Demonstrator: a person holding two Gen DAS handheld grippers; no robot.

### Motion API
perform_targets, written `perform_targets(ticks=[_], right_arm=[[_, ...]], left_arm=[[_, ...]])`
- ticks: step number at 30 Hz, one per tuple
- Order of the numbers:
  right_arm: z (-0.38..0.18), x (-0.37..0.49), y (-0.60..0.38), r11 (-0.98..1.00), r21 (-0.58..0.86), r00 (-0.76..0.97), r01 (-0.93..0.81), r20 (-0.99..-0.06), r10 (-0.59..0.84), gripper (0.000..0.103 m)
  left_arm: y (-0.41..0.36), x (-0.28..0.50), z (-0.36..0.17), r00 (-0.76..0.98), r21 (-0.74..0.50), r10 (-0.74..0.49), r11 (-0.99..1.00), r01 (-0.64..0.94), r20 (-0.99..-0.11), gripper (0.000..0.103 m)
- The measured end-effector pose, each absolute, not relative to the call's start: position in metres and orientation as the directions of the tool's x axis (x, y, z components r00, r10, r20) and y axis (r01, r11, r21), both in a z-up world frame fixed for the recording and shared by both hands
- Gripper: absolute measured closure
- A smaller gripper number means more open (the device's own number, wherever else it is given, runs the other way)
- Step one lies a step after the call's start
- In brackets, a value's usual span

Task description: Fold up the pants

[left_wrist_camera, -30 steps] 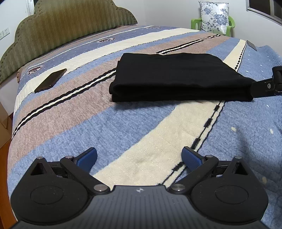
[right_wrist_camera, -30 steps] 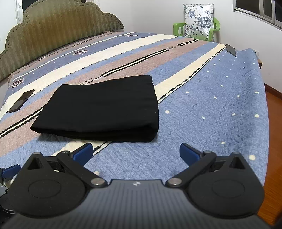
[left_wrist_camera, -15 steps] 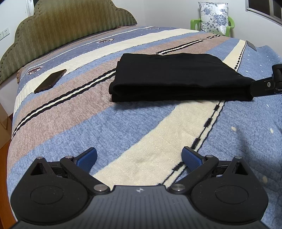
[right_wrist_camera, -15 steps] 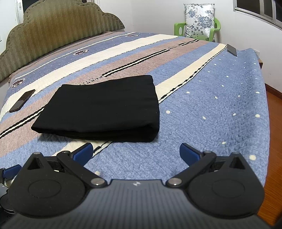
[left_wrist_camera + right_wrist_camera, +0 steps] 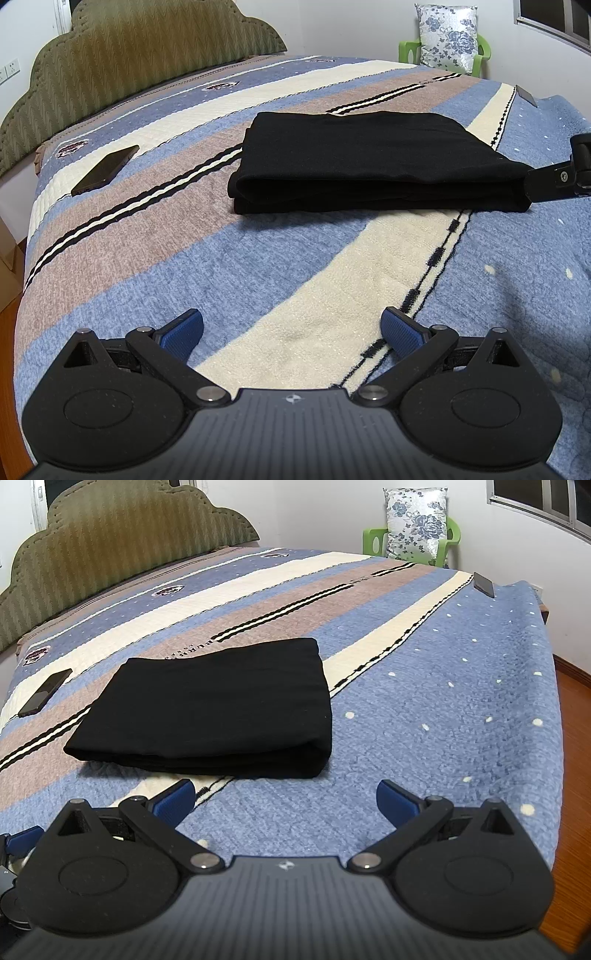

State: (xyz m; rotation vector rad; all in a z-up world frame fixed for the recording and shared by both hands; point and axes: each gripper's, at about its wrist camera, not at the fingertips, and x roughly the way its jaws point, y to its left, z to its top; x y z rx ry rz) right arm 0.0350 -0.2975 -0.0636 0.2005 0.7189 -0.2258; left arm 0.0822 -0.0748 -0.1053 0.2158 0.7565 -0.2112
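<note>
- Left gripper [image 5: 291,328]: jaws standing spread wide, gripping nothing, hovering over the striped bedspread [image 5: 155,280].
- Right gripper [image 5: 284,797]: jaws likewise spread, empty, sitting just short of the pants.
- Black pants [image 5: 214,709]: lying folded into a flat rectangle mid-bed, clear of both grippers.
- 1 dark phone [image 5: 105,170] is lying left of the pants.
- Green headboard [image 5: 140,55] and green chair [image 5: 410,539] are standing beyond.

Folded pants [image 5: 369,162] on bed [image 5: 295,266], phone [image 5: 105,170] leftward

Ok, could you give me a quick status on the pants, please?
Left gripper open, right gripper open, both empty. Black pants folded flat on blanket. Nothing in the way.
</note>
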Motion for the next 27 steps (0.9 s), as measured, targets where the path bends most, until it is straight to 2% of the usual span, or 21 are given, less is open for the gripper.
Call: perform_targets(ticks=[5,13,17,22,27], right_arm=[[-0.065,0.036,-0.3,0.955,0.122,0.724,0.27,-0.68,-0.118,0.0],[-0.067,0.033,-0.321,0.921,0.28,0.748,0.269,-0.663,-0.017,0.0],[-0.07,0.034,-0.328,0.898,0.326,0.741,0.295,-0.672,0.001,0.0],[-0.072,0.042,-0.327,0.903,0.294,0.72,0.314,-0.694,-0.024,0.0],[-0.068,0.056,-0.314,0.933,0.228,0.715,0.278,-0.698,-0.042,0.0]], left_arm=[[-0.074,0.083,-0.105,0.707,0.113,-0.117,0.956,0.269,-0.697,0.0],[-0.071,0.086,-0.097,0.703,0.095,-0.133,0.957,0.275,-0.699,0.0],[-0.063,0.101,-0.083,0.731,0.072,-0.139,0.966,0.249,-0.668,0.0],[-0.048,0.137,-0.075,0.733,0.058,-0.103,0.98,0.191,-0.672,0.0],[-0.041,0.157,-0.076,0.75,0.162,-0.001,0.976,0.145,-0.662,0.0]])
